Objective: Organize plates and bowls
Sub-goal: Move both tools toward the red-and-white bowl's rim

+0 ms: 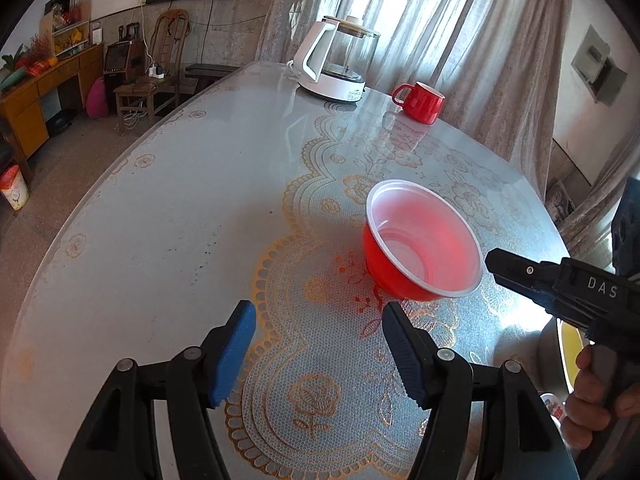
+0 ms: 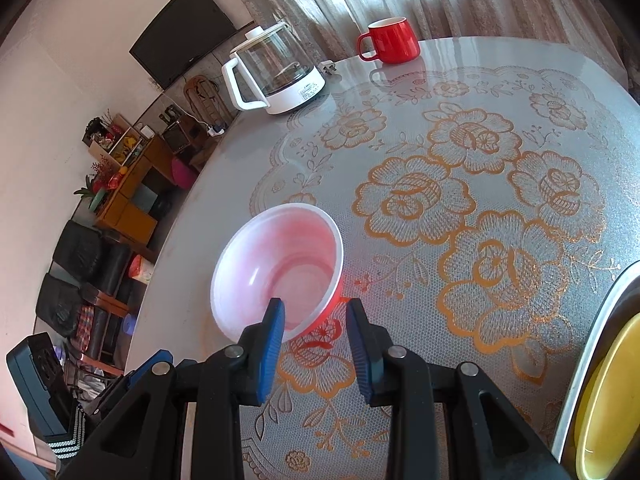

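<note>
Bowl [image 1: 422, 240] mid-table, open cloth [image 1: 168, 208] leftward.

It was a home living room: a lace-patterned table [image 1: 168, 208] carried a kettle [image 1: 340, 60] and mug [image 1: 420, 102], with curtains [image 1: 440, 20], a wall TV [image 2: 180, 36], a chair [image 1: 160, 60] and a cluttered sideboard [image 1: 44, 92].

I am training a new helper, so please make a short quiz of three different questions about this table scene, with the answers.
1. True or false: the red bowl stands upright and empty on the table.
2. Which stands nearest the kettle? A) red mug B) red bowl C) yellow plate
3. Fill in: nothing is between the fingers of the left gripper, so it is ____.

Key: 1 true; 2 A; 3 open
</note>
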`<action>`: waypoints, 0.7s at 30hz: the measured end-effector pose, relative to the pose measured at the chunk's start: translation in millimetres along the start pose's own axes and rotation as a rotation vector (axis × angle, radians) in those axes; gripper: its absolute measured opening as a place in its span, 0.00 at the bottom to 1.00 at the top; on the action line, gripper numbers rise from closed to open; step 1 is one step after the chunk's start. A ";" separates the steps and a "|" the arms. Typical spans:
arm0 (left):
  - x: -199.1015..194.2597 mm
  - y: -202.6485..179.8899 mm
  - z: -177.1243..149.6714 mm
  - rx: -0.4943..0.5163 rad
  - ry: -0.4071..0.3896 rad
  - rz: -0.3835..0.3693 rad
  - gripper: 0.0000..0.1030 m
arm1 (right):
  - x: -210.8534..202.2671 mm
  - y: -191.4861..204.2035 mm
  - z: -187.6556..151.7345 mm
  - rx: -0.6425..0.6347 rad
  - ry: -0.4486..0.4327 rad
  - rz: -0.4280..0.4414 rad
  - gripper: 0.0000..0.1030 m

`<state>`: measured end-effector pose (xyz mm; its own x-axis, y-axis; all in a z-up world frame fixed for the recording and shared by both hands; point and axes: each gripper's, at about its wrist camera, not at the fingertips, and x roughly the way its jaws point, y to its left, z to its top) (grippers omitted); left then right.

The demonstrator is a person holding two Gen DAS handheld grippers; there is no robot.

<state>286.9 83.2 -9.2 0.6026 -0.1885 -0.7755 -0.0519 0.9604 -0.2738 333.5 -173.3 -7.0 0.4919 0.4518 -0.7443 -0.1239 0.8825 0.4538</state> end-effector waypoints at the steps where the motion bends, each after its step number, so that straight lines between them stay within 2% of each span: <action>1: 1.6 2.1 3.1 -0.018 0.009 -0.012 0.64 | 1.7 -1.2 1.4 0.006 0.000 0.000 0.30; 4: 6.1 7.7 10.0 -0.061 0.033 -0.052 0.64 | 5.8 -2.5 4.1 0.016 -0.001 0.001 0.30; 12: 12.9 4.6 27.4 -0.109 0.019 -0.104 0.61 | 15.4 -5.9 6.0 0.022 0.003 -0.016 0.29; 14: 16.6 0.1 34.1 -0.113 0.012 -0.117 0.52 | 16.7 -7.0 7.0 0.027 0.001 -0.024 0.25; 19: 35.1 -13.7 46.2 -0.104 0.030 -0.115 0.48 | 23.3 -7.0 9.4 0.031 0.008 -0.031 0.12; 21: 42.2 -18.9 46.3 -0.085 0.052 -0.110 0.29 | 24.4 -7.0 9.5 0.033 0.008 -0.032 0.09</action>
<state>350.2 66.6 -10.3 0.5668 -0.3038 -0.7658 -0.0569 0.9129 -0.4042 354.5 -169.7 -23.7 0.4880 0.4249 -0.7624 -0.0802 0.8917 0.4455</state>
